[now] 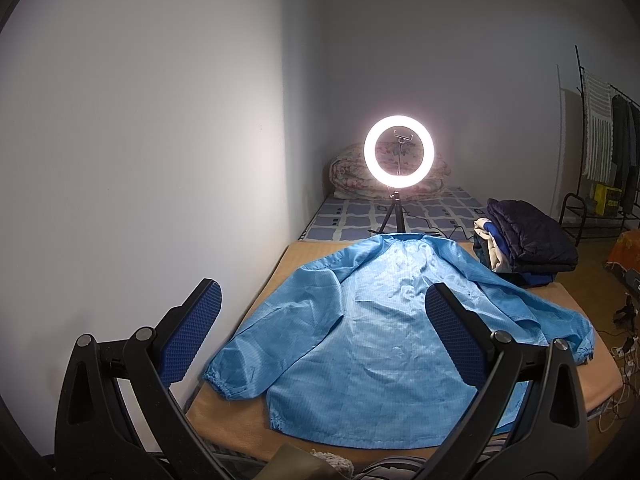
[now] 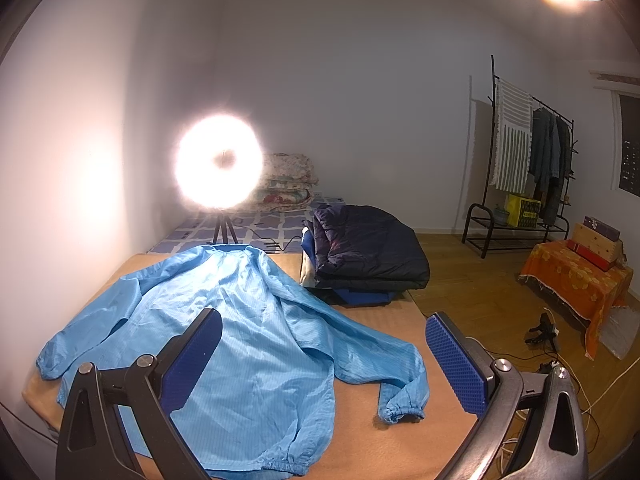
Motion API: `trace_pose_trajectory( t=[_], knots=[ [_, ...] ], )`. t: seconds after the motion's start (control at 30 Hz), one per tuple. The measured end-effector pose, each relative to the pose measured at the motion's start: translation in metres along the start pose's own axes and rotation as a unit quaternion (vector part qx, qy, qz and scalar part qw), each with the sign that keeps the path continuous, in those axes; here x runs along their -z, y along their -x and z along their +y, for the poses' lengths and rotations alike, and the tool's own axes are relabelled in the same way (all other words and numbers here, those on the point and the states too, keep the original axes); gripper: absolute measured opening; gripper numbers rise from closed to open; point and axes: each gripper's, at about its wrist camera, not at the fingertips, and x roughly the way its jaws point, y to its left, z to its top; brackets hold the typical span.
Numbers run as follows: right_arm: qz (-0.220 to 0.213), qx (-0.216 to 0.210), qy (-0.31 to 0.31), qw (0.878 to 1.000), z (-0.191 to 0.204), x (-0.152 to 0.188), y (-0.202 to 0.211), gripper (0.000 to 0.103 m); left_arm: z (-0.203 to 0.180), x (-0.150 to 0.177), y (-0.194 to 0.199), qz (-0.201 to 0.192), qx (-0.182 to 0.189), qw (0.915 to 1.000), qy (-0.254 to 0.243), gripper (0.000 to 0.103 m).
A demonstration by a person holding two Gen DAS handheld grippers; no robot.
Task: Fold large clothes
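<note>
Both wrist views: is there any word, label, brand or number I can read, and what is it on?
No text can be read in either view.
Yellow box under the clothes rack: dark print, too small and blurred to read.
Blue jacket: no label or print visible.
Folded dark jacket: no label visible.
Ring light: glare, no marking visible.

Ring light [image 2: 219, 161] blown out to glare in right view, jacket [image 1: 372, 336] hem hidden behind left claw [image 1: 324, 336]

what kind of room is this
Probably a bedroom: a folded floral quilt on a blue checked mattress, a black clothes rack with hanging garments, and a light blue jacket spread for folding.
</note>
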Motion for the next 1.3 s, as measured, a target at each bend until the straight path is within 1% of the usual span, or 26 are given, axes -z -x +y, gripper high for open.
trace_pose_trajectory(
  t=[0.3,0.87,1.1,1.3],
  knots=[
    [0.005,-0.007,0.014,1.0,0.015,0.001,-0.01,0.103,0.011,0.009,-0.01,0.009,-0.014,0.9998,0.003,0.103],
    [0.01,-0.031,0.035,0.999,0.05,-0.002,-0.031,0.103,0.02,0.014,-0.023,0.011,-0.037,0.9993,-0.001,0.103],
    [0.016,-0.047,0.04,0.998,0.07,-0.003,-0.045,0.103,0.025,0.017,-0.028,0.013,-0.05,0.9986,-0.003,0.103],
    [0.013,-0.062,0.063,0.996,0.092,-0.008,-0.059,0.103,0.035,0.025,-0.037,0.013,-0.063,0.998,-0.004,0.103]
  ],
)
